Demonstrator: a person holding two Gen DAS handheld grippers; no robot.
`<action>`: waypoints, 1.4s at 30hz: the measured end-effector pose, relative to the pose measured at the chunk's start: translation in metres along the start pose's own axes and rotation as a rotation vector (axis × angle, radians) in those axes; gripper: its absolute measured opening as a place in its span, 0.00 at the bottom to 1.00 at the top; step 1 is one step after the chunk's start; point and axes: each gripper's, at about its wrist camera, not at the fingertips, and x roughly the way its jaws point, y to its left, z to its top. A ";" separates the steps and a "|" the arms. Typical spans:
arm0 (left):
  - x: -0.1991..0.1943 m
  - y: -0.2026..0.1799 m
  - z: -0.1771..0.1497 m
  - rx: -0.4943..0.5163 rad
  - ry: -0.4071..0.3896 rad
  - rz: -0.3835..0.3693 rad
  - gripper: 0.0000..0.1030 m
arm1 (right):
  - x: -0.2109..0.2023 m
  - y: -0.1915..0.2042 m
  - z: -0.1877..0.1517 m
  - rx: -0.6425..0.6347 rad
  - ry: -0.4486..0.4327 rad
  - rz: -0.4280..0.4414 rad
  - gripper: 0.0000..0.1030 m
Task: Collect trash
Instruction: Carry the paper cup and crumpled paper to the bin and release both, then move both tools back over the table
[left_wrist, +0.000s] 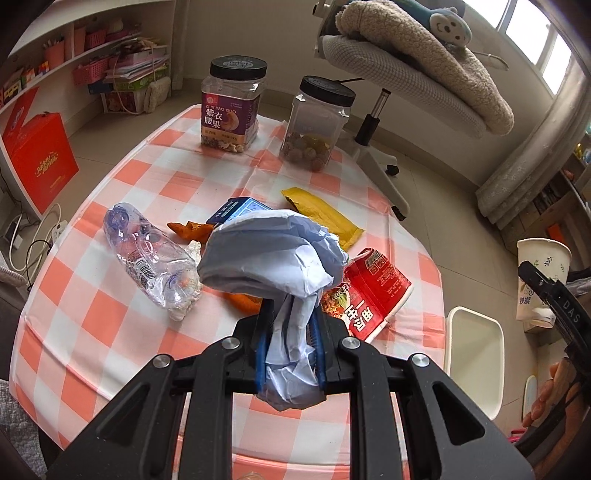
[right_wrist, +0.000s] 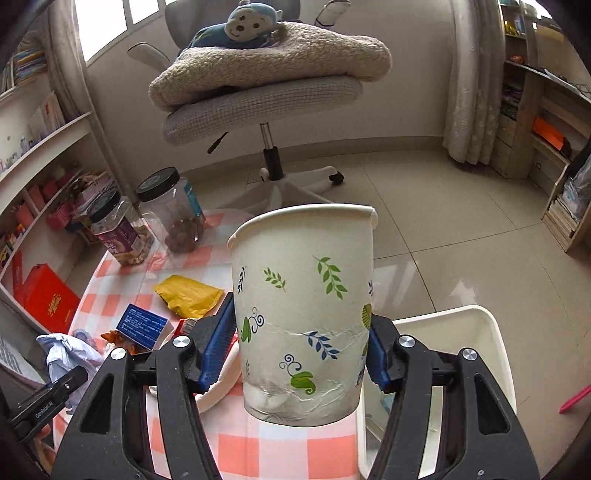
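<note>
My left gripper (left_wrist: 291, 314) is shut on a crumpled pale blue paper (left_wrist: 273, 251), held above the pink checked table (left_wrist: 110, 332). My right gripper (right_wrist: 301, 343) is shut on a white paper cup (right_wrist: 303, 306) with leaf prints. The cup stands upright and is creased where the pads press. That cup (left_wrist: 541, 273) also shows at the right edge of the left wrist view, off the table's side. On the table lie a crushed clear bottle (left_wrist: 151, 258), a red noodle tub (left_wrist: 369, 291), a yellow packet (left_wrist: 325, 214), a blue box (left_wrist: 240, 208) and orange peel (left_wrist: 188, 230).
A white bin (right_wrist: 491, 332) stands on the floor beside the table's right edge. Two black-lidded jars (left_wrist: 231, 107) (left_wrist: 317, 125) sit at the table's far side. An office chair (right_wrist: 266, 107) piled with a blanket stands beyond, with shelves along both walls.
</note>
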 end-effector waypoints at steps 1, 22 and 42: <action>0.001 -0.004 -0.001 0.009 0.000 -0.003 0.19 | -0.001 -0.008 0.001 0.013 0.000 -0.018 0.57; 0.010 -0.148 -0.041 0.323 -0.017 -0.150 0.19 | -0.053 -0.147 0.004 0.198 -0.093 -0.238 0.84; 0.019 -0.310 -0.076 0.517 0.050 -0.376 0.61 | -0.088 -0.233 0.000 0.386 -0.166 -0.300 0.91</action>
